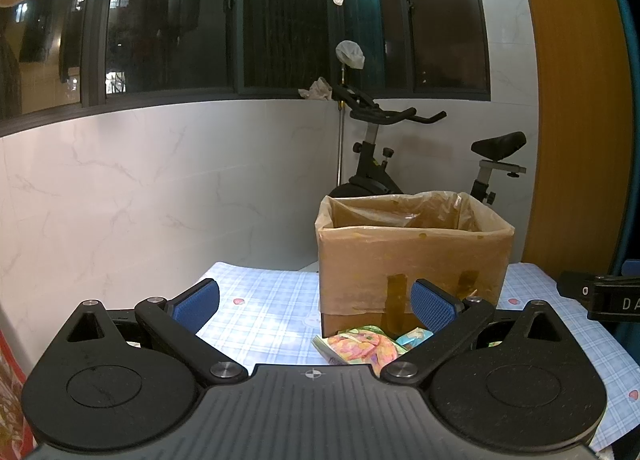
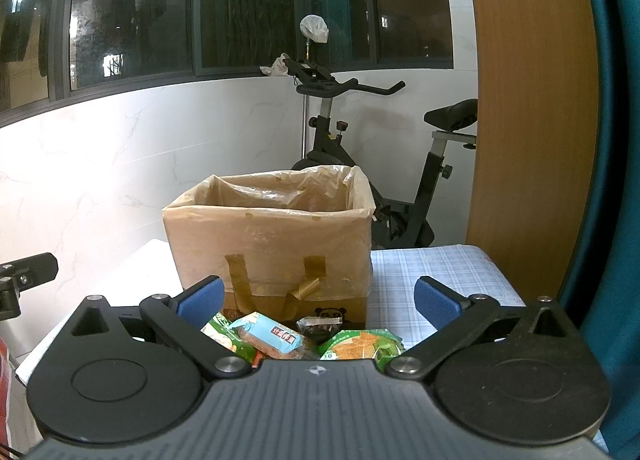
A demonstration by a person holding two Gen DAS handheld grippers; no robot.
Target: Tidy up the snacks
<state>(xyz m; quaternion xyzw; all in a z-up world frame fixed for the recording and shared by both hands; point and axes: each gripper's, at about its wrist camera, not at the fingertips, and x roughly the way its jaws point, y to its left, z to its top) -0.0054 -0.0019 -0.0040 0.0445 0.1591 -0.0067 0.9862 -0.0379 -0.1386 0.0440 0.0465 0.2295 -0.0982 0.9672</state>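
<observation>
Brown cardboard makes the box [image 2: 268,252], which stands upright on the surface [image 2: 440,272] covered with a blue checked cloth, and a thin yellowish plastic bag [image 2: 280,188] lines it and folds over its rim. From both cameras the inside looks only like crumpled plastic; what lies at the bottom I cannot tell, because the front wall hides it. The snacks [image 2: 304,336] are outside the box, lying on the surface just in front of its front wall. The right wrist view shows them best: a light blue packet [image 2: 272,334], a green packet at the left [image 2: 222,334], a small dark packet [image 2: 320,326] and a green packet with orange crackers [image 2: 362,344], all close together and partly touching. The left wrist view shows only a pink and yellow packet [image 1: 360,344] and a corner of a pale blue one [image 1: 416,337], near the lower corner of the box [image 1: 412,260]. The left gripper [image 1: 316,300] has its fingers [image 1: 198,302] wide apart and holds nothing. The right gripper [image 2: 318,300] also has the fingers [image 2: 436,300] wide apart and empty, above the snack pile. An exercise bike [image 2: 380,164] stands behind the box against the white wall under dark windows. The left view also catches a part of the other gripper at its right edge.
</observation>
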